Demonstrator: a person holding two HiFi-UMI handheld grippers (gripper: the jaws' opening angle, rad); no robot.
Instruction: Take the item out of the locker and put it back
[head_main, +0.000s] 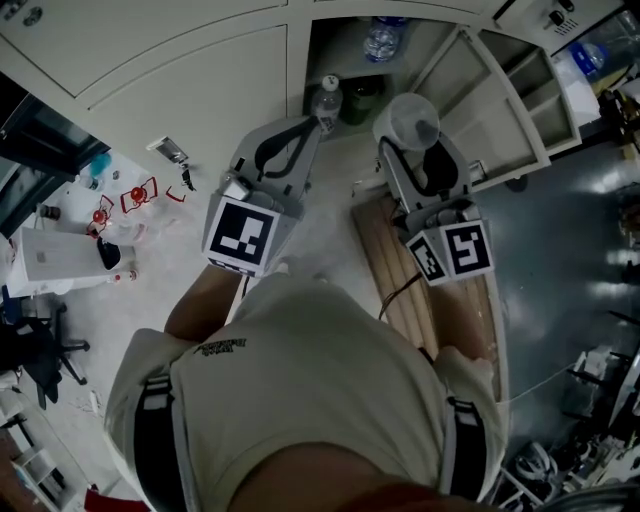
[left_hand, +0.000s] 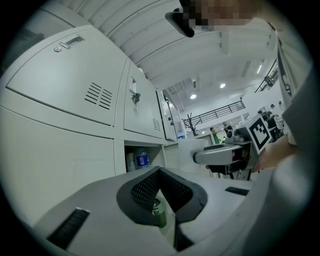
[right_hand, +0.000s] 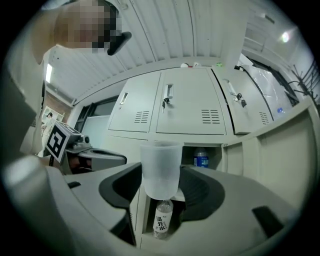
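My right gripper (head_main: 414, 137) (right_hand: 161, 174) is shut on a translucent plastic cup (head_main: 405, 122) (right_hand: 161, 167), held upright in front of the open locker compartments (head_main: 345, 62). Behind the cup, a blue-labelled water bottle (right_hand: 201, 159) (head_main: 383, 38) stands in the upper open compartment. A clear bottle (right_hand: 161, 220) (head_main: 325, 100) stands in the lower one, with a dark green bottle (head_main: 362, 98) (left_hand: 158, 214) beside it. My left gripper (head_main: 318, 126) (left_hand: 160, 172) is to the left of the right one, shut and holding nothing, pointing at the same lockers.
The open locker door (head_main: 500, 95) swings out at the right. A wooden slatted board (head_main: 388, 262) lies under my right arm. Closed locker doors (left_hand: 75, 75) fill the left. Loose clutter and a white box (head_main: 60, 260) sit on the floor at the left.
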